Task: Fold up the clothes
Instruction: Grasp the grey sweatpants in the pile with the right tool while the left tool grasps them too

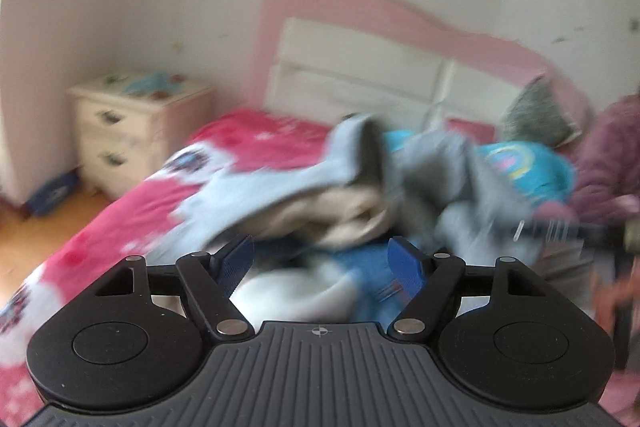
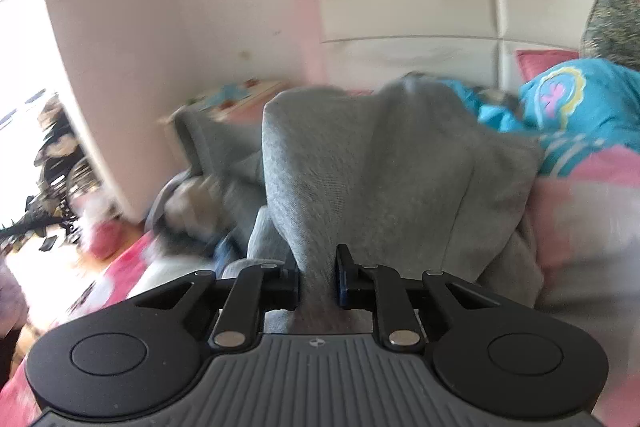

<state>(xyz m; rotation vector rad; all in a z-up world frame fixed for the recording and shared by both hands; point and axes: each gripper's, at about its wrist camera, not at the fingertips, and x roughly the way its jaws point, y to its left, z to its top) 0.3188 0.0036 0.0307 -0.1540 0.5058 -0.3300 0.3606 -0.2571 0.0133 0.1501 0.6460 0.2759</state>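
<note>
A heap of clothes lies on a bed with a pink and white cover (image 1: 132, 211). In the left wrist view my left gripper (image 1: 320, 247) stands open above a blue and white garment (image 1: 312, 283), its blue pads wide apart with nothing pressed between them. Behind it lie a light blue garment (image 1: 280, 187), a beige one (image 1: 344, 211) and a grey garment (image 1: 436, 163). In the right wrist view my right gripper (image 2: 318, 255) is shut on a fold of the grey garment (image 2: 380, 155), which rises from the jaws in a lifted drape. A turquoise printed garment (image 2: 580, 107) lies to its right.
A pink and white headboard (image 1: 360, 75) stands against the wall behind the bed. A cream nightstand (image 1: 132, 135) sits at the left on a wooden floor. A grey pillow (image 1: 536, 115) leans at the headboard, and purple fuzzy fabric (image 1: 608, 163) fills the right edge.
</note>
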